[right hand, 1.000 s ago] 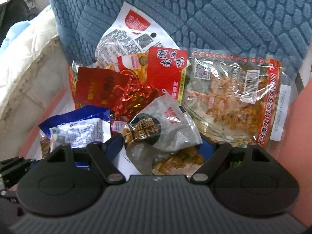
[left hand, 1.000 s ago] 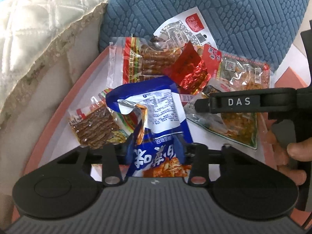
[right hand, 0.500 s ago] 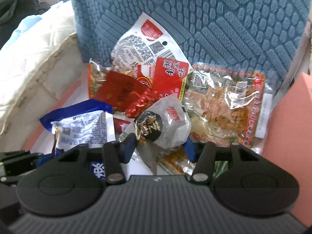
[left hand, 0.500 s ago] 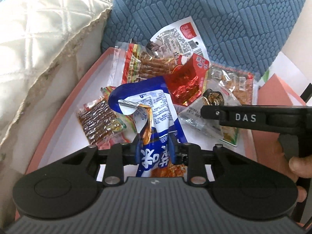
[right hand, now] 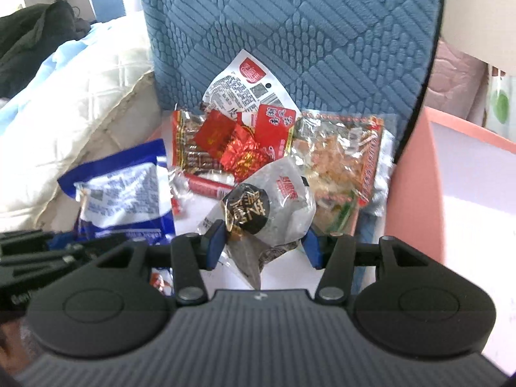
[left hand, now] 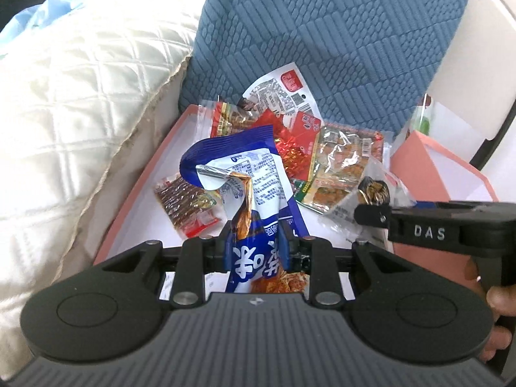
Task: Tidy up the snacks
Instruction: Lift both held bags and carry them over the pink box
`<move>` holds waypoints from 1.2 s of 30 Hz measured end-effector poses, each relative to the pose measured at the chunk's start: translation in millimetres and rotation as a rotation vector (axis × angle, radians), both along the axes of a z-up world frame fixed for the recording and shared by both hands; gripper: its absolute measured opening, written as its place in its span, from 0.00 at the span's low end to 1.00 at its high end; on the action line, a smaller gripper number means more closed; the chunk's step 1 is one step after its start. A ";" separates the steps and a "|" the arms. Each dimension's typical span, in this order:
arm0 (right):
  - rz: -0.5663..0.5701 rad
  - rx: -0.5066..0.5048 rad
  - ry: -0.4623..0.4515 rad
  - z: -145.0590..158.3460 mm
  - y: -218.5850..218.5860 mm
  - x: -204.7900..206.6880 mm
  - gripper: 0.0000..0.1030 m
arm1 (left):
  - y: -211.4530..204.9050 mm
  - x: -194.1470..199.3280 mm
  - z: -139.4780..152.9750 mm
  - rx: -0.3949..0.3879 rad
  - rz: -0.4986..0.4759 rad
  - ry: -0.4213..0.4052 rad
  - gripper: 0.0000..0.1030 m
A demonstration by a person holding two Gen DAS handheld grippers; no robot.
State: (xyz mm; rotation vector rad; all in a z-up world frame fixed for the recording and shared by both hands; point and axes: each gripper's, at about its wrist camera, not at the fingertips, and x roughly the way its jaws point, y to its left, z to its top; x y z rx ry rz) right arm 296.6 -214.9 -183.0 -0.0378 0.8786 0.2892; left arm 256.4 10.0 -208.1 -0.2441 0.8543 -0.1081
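My left gripper (left hand: pixel 254 245) is shut on a blue and white snack bag (left hand: pixel 245 187), held up above the white floor of a pink box (left hand: pixel 138 174). In the right wrist view my right gripper (right hand: pixel 262 245) is shut on a clear grey packet with a black round label (right hand: pixel 264 206), also lifted off the pile. That same packet (left hand: pixel 364 193) and the right gripper's finger (left hand: pixel 419 216) show at the right of the left wrist view. Several red and clear snack packs (right hand: pixel 232 142) lie heaped at the box's far end.
A blue textured cushion (left hand: pixel 322 42) stands behind the box, and a cream quilted pillow (left hand: pixel 74 103) presses against its left side. A second pink box (right hand: pixel 467 174) with a white inside stands at the right. A small pack of brown strips (left hand: pixel 183 203) lies on the box floor.
Both grippers have risen and pulled back with their packs. The right jaws closed in on the grey packet. The left jaws tightened on the blue bag.
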 end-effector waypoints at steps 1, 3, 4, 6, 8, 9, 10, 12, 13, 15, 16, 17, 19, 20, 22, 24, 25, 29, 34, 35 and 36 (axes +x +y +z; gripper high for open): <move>-0.002 0.000 0.000 2.4 0.1 -5.7 0.52 | 1.1 -3.7 2.0 -0.007 0.000 0.001 0.31; -0.017 0.003 0.002 6.3 -0.4 -16.8 0.52 | 1.4 -13.0 7.1 -0.012 -0.002 0.000 0.31; -0.035 0.008 0.015 6.3 -0.6 -18.9 0.52 | 1.6 -17.7 9.6 -0.012 -0.001 -0.001 0.31; -0.050 0.019 0.024 9.0 -2.2 -29.1 0.52 | 2.6 -26.0 14.1 -0.018 0.001 -0.002 0.31; -0.058 0.017 0.017 12.6 -3.3 -41.5 0.52 | 2.6 -33.8 17.9 -0.019 -0.002 -0.002 0.31; -0.061 0.017 0.016 13.5 -4.1 -46.7 0.52 | 2.5 -37.1 19.4 -0.019 -0.003 -0.004 0.31; -0.068 0.017 0.019 13.9 -4.9 -51.5 0.52 | 2.3 -40.3 20.9 -0.019 -0.004 -0.004 0.31; -0.079 0.015 0.027 13.9 -6.8 -60.7 0.52 | 1.8 -47.4 24.4 -0.020 -0.006 -0.005 0.31; -0.081 0.014 0.029 14.1 -7.6 -65.4 0.52 | 0.9 -50.8 26.3 -0.018 -0.007 -0.006 0.31; -0.086 0.012 0.029 15.3 -9.0 -73.4 0.52 | -0.6 -57.5 29.7 -0.017 -0.010 -0.009 0.31; -0.086 0.013 0.024 16.8 -9.7 -78.0 0.52 | -1.6 -59.7 30.8 -0.017 -0.010 -0.008 0.31; -0.086 0.012 0.019 18.4 -10.4 -82.4 0.52 | -2.1 -62.0 32.0 -0.020 -0.010 -0.009 0.31; -0.091 0.013 0.012 21.8 -13.0 -89.3 0.52 | -3.8 -65.0 35.3 -0.026 -0.018 -0.008 0.31; -0.094 0.018 0.010 23.6 -15.0 -92.4 0.52 | -4.9 -66.2 37.6 -0.023 -0.022 -0.012 0.30; -0.103 0.026 0.002 27.9 -19.3 -97.5 0.52 | -8.2 -68.1 44.1 -0.005 -0.030 -0.024 0.29; -0.110 0.036 -0.005 31.6 -24.0 -101.4 0.52 | -12.2 -70.2 52.8 0.007 -0.037 -0.047 0.28; -0.115 0.042 -0.005 33.0 -26.6 -102.6 0.52 | -14.2 -70.2 56.5 0.004 -0.038 -0.055 0.28; -0.122 0.047 -0.026 38.5 -34.5 -106.7 0.52 | -25.2 -69.4 62.1 0.009 -0.059 -0.066 0.18; -0.135 0.050 -0.037 41.2 -42.0 -109.4 0.52 | -30.7 -67.0 47.7 -0.010 -0.061 -0.033 0.18; -0.137 0.049 -0.036 40.4 -42.8 -109.7 0.52 | -29.2 -67.8 43.0 -0.019 -0.059 -0.021 0.18; -0.137 0.049 -0.034 39.3 -43.7 -110.5 0.52 | -27.3 -68.7 39.3 -0.026 -0.053 -0.011 0.18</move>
